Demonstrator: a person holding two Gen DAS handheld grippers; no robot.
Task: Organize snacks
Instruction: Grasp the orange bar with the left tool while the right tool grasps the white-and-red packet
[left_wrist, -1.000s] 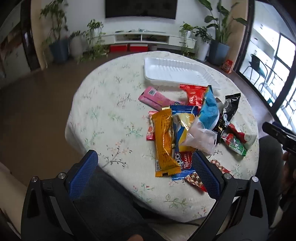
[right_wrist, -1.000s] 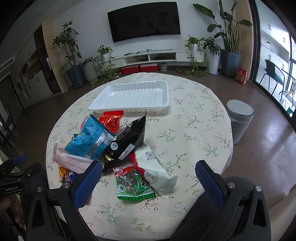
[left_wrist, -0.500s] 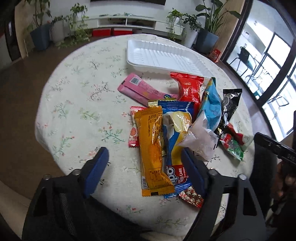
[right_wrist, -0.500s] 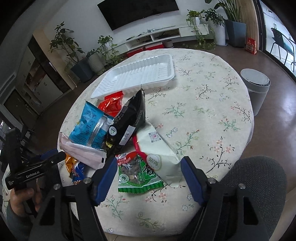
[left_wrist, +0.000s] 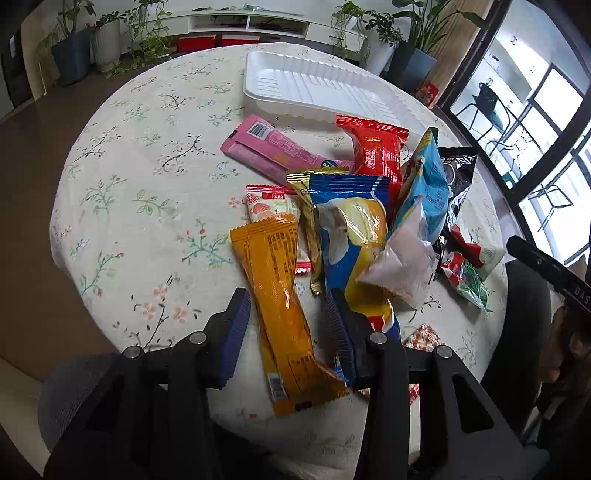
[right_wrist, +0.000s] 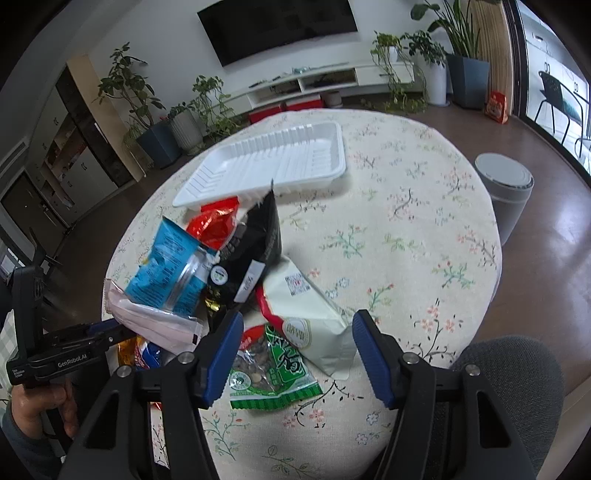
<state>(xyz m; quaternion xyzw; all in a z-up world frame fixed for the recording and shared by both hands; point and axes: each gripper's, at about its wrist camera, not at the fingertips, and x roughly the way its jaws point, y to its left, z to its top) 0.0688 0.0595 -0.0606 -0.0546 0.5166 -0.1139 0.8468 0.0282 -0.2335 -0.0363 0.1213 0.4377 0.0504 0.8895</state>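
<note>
Since the earlier frames, we have brought both grippers lower and closer over the snack pile, and both sets of jaws have just been closing.

Left side first. We hold the left gripper (left_wrist: 286, 325) over the near edge of the pile, and its blue pads now straddle the long orange packet (left_wrist: 282, 314). The packet lies between the pads, but a strip of tablecloth (left_wrist: 147, 206) shows between the left pad and the packet, so we read this gripper as released, with nothing clenched. Just right of the orange packet lies the blue-and-yellow cake packet (left_wrist: 354, 240), overlapped by a pale pink pouch (left_wrist: 402, 258). Beyond these rest a pink bar (left_wrist: 273, 151) and a red packet (left_wrist: 376, 151). The white tray (left_wrist: 317, 88) sits at the far side of the table with nothing in it.

Right side next. We hold the right gripper (right_wrist: 297, 350) above the green nut packet (right_wrist: 273, 369) and the white wedge pouch (right_wrist: 310, 310). Both lie between its pads, yet neither pad presses on them; this gripper also stands released. Left of it, a light-blue bag (right_wrist: 170, 266) leans on a black bag (right_wrist: 255, 247). A hand (right_wrist: 37, 410) grips the left tool at the left edge of the right wrist view. A grey bin (right_wrist: 506, 192) stands on the floor to the right of the table.
</note>
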